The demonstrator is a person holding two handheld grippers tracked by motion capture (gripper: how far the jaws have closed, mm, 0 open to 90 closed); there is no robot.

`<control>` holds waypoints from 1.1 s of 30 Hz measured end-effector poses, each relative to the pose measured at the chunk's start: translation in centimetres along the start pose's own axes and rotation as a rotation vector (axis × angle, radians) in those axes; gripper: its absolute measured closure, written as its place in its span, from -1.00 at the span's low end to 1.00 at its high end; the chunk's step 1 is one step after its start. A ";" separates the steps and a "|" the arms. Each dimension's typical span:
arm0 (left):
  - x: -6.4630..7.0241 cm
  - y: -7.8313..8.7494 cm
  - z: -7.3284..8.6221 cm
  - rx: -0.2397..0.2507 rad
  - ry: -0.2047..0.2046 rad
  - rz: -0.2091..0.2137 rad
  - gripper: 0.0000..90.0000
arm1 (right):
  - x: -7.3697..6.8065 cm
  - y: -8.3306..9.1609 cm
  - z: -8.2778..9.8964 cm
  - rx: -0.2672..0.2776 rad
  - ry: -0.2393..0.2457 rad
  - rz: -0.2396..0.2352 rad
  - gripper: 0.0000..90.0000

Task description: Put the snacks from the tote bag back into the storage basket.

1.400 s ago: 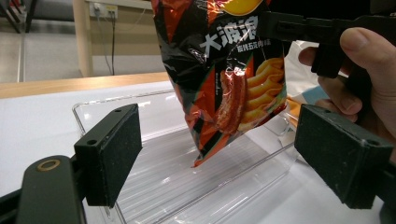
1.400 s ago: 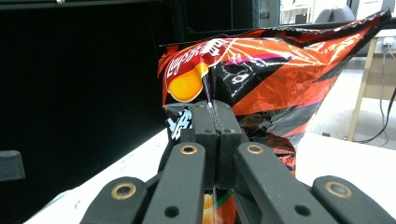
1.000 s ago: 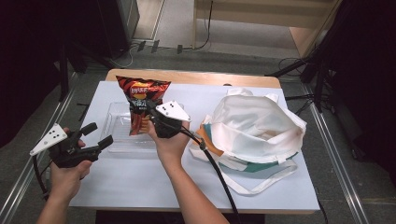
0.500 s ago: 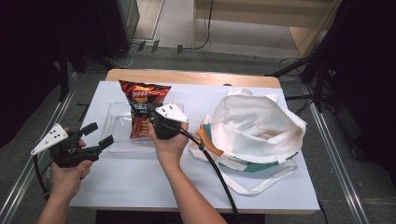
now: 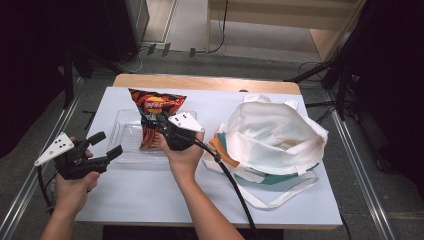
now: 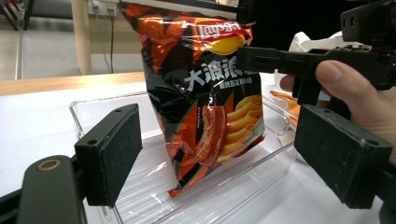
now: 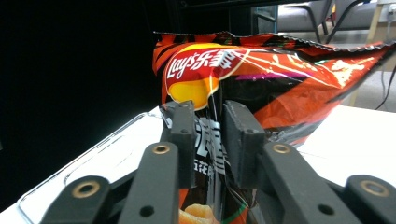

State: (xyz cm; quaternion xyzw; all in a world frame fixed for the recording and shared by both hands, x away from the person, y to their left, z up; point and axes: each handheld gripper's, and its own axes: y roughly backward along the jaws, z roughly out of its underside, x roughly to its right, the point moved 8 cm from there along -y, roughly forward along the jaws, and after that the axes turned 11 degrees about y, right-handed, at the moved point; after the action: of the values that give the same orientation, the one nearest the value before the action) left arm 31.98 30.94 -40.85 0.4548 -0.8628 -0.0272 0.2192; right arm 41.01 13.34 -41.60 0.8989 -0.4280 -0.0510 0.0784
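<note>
Slightly lowered since the earlier frame, one chip bag [image 5: 154,116] is stood in one clear tray [image 5: 125,134]. Around it the right tool [image 5: 159,120] has just been opening, pads barely parted. Wide and empty, the left tool [image 5: 102,145] is held beside the tray, near the desk [image 5: 150,195] edge.

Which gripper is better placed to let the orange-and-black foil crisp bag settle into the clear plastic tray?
Right. The right gripper has the orange-and-black foil crisp bag between its jaws, which have just been opening, with the bag's bottom inside the clear plastic tray. The left gripper waits open beside the tray.
</note>
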 end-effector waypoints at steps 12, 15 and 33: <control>-0.1 0.1 -0.1 0.005 0.007 0.002 -0.66 | 1.2 1.7 0.0 -0.033 0.032 0.018 -0.27; 0.0 0.0 -0.1 0.004 0.007 0.001 -0.66 | 1.5 2.1 0.0 -0.037 0.038 0.017 -0.42; 0.1 -0.3 0.2 -0.005 0.005 -0.004 -0.68 | 4.4 6.1 -1.0 -0.037 0.086 0.031 -1.00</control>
State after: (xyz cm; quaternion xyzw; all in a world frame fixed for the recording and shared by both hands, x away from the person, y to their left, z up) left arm 32.10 30.65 -41.07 0.4559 -0.8613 -0.0288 0.2222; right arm 39.31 6.24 -39.58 0.8920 -0.4369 -0.0188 0.1141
